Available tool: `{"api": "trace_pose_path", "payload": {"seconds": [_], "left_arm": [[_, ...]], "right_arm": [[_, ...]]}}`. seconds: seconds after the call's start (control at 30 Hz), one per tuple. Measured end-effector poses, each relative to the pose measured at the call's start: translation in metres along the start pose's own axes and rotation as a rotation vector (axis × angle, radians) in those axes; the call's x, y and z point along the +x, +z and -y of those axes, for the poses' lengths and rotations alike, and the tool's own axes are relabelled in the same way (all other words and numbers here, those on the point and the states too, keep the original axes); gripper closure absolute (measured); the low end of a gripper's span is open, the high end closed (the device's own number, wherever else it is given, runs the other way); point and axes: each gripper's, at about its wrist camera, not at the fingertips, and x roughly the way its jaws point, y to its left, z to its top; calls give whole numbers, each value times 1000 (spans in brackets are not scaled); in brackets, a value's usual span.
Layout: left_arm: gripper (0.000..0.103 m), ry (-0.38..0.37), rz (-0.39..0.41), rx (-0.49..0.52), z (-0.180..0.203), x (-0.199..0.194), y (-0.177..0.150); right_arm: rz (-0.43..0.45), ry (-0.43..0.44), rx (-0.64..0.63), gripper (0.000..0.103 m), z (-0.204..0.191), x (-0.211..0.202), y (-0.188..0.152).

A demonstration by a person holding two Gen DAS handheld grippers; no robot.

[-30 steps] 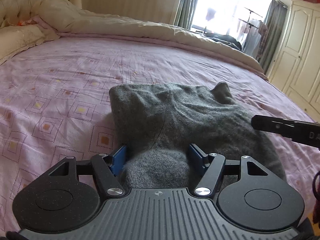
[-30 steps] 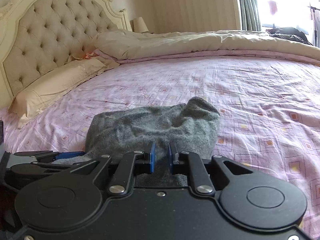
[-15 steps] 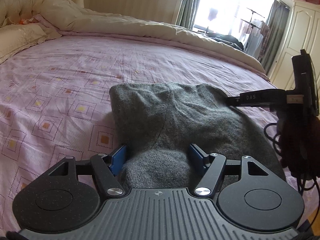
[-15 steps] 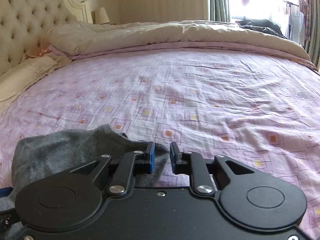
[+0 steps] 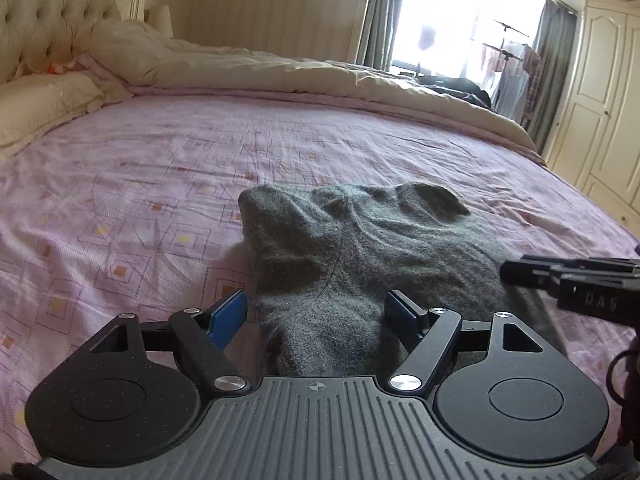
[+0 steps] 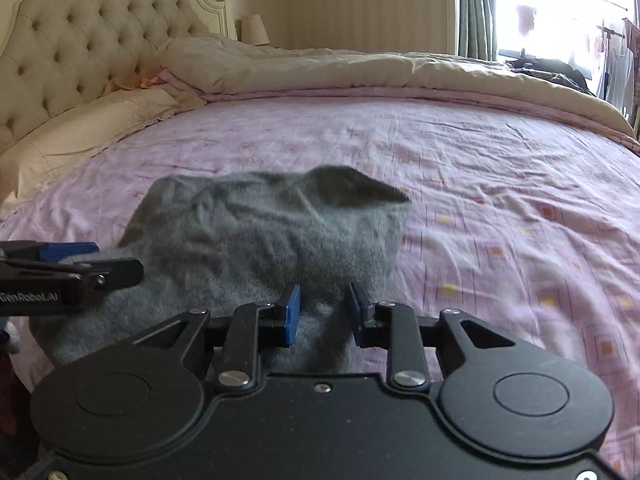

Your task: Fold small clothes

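Note:
A grey knit garment (image 5: 360,248) lies bunched on the pink patterned bedsheet (image 5: 140,200), and a corner of it stands up as a peak at its far right. My left gripper (image 5: 316,312) straddles the near left end. Its jaws are opening, and the left pad (image 5: 228,314) stands clear of the fabric. In the right wrist view the garment (image 6: 260,232) runs under my right gripper (image 6: 325,312). That gripper's jaws are opening too, with grey fabric loose between the blue pads. Each gripper shows at the edge of the other's view: right gripper (image 5: 520,274), left gripper (image 6: 96,260).
A beige duvet (image 5: 320,80) is piled along the far side of the bed. Pillows (image 6: 80,128) and a tufted headboard (image 6: 80,40) are at the left. A cream wardrobe (image 5: 600,100) and a bright window with curtains stand at the right.
The right gripper swung right, off the garment, then came back over its near right end with wider jaws. The left jaws widened and the left pad left the fabric.

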Motion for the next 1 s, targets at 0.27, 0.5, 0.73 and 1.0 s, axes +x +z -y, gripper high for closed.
{"api": "trace_pose_path", "payload": {"seconds": [0.27,0.5,0.73,1.0], "left_arm": [[28,48,-20,1,-13,-23,-7],[27,63,-65,-84,-29,-30,-19],[27,173,-17,-93,-33,-61,-16],[20,201,-3,-15,0,-100,8]], "right_arm": [[60,-14,81,52,9,-38,-1],[-2,-31,122,51,13,-58,-16],[-1,-17,185,17,11,-89,-17],[-29,24,278,0,4,-109,-4]]}}
